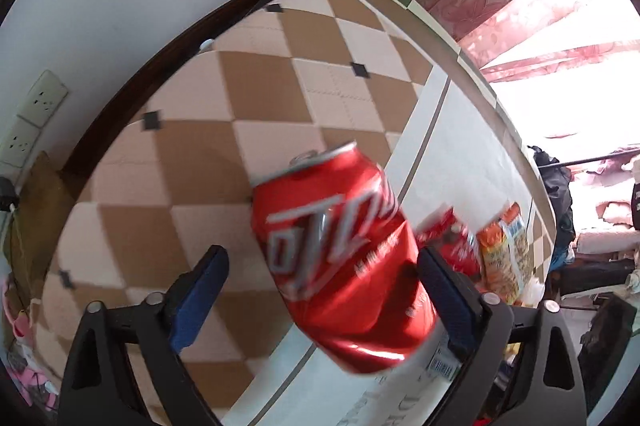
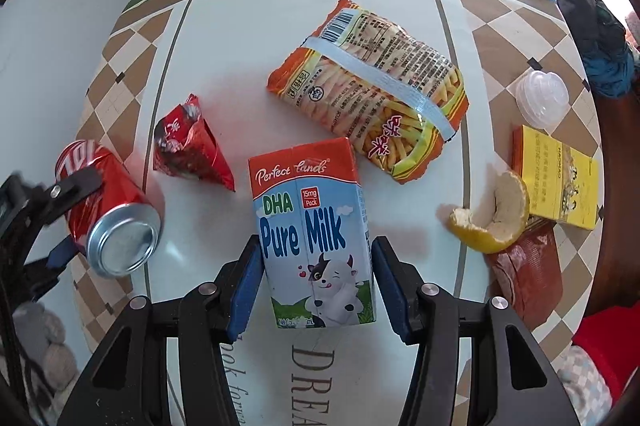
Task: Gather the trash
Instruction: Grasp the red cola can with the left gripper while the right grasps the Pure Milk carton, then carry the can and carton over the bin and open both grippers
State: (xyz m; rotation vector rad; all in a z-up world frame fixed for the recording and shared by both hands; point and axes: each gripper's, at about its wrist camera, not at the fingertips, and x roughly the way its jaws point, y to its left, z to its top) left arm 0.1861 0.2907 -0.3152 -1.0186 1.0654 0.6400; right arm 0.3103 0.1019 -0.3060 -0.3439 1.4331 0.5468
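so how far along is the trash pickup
Nothing looks collected yet; no bin shows. In hand: the right gripper is shut on the milk carton, and the left gripper's open jaws straddle the red can. Left: noodle packet, red wrapper, peel.

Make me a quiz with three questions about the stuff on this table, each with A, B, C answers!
1. Where is the milk carton?
A. between the right gripper's jaws
B. on top of the snack bag
C. beside the yellow box

2. What colour is the soda can?
A. green
B. red
C. blue

3. How is the soda can lying?
A. upright
B. on its side
C. squashed flat

Answers: 1 A, the blue pads sit at both sides of the carton. 2 B, its body is red with white letters. 3 B, the right wrist view shows its silver bottom facing sideways, between the left gripper's jaws.
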